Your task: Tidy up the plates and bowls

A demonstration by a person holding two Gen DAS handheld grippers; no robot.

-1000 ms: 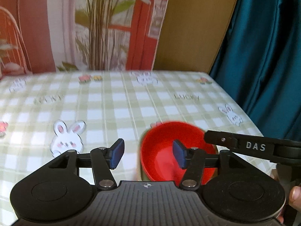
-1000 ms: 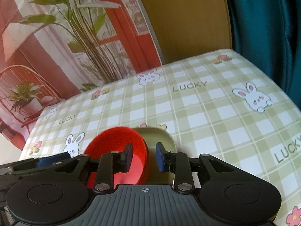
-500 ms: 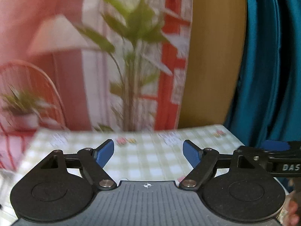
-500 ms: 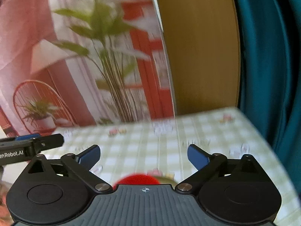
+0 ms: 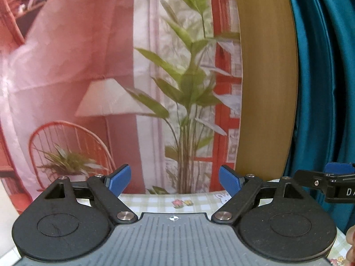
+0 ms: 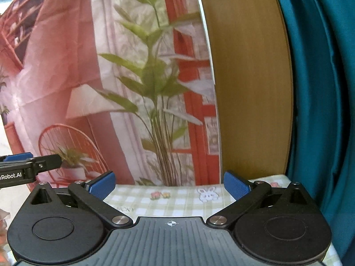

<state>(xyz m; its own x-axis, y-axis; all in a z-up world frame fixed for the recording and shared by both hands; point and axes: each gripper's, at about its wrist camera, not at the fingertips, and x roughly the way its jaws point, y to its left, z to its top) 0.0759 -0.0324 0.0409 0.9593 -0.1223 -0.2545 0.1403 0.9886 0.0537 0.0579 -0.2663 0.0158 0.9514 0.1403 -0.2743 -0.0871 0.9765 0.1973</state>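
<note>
Two grippers, left (image 5: 174,180) and right (image 6: 169,185), raised above the table (image 6: 177,196), jaws just opened wide, nothing between them. No plates or bowls visible now, so progress impossible to judge. Left view: right gripper's finger (image 5: 332,178) beyond table's right edge. Right view: bunny print (image 6: 208,194) on table.

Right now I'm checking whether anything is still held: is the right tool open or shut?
Open. The right tool has its blue pads spread wide with only the checked tablecloth visible between them; its jaws have just been opening.
</note>
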